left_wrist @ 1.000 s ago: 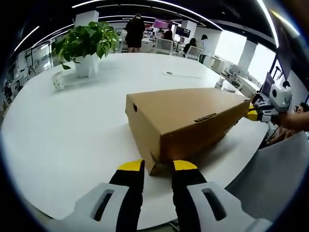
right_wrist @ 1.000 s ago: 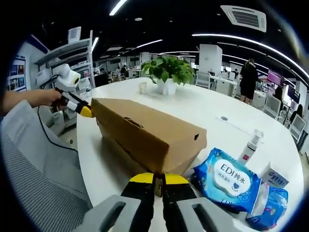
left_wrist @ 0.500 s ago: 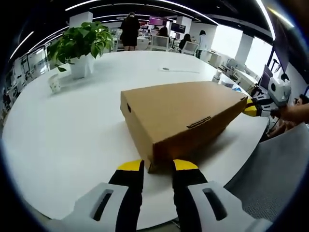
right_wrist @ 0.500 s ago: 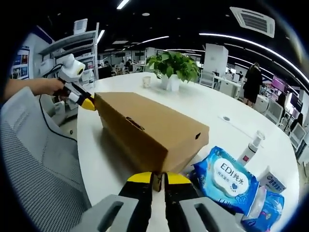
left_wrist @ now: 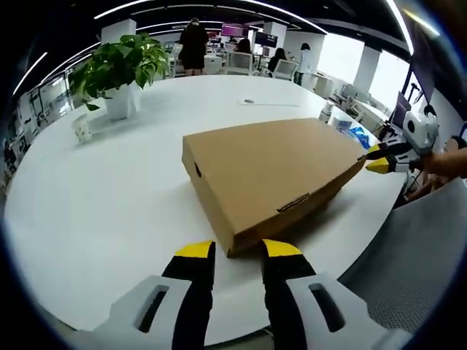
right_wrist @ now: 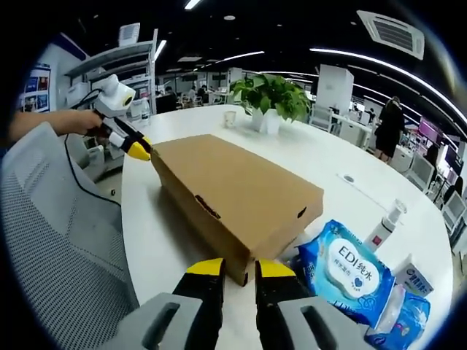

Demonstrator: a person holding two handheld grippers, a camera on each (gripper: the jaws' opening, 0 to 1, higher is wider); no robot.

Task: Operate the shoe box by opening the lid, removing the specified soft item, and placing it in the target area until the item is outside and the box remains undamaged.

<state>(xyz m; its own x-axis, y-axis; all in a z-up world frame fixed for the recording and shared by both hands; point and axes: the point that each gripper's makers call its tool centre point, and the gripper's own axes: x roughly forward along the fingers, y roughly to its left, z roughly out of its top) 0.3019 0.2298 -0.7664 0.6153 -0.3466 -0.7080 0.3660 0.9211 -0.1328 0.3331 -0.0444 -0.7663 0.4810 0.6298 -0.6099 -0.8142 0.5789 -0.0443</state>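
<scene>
1. The left gripper (left_wrist: 237,250) has its jaws parted, with the near corner of the shoe box (left_wrist: 273,175) between the two yellow tips. Whether the tips touch the cardboard, I cannot tell; the jaws do not pinch it.
2. The right gripper (right_wrist: 230,267) is also parted, its tips at the other end corner of the box, not closed on it.
3. The shoe box lies flat on the white round surface (left_wrist: 109,189), lid closed, stretching away from each gripper toward the other one.
4. In the right gripper view, a blue wipes pack (right_wrist: 348,270) lies just beside the box on the right, and a spray bottle (right_wrist: 384,222) stands beyond it.
5. A potted plant (left_wrist: 122,69) and a small cup (left_wrist: 81,127) stand far on the surface.
</scene>
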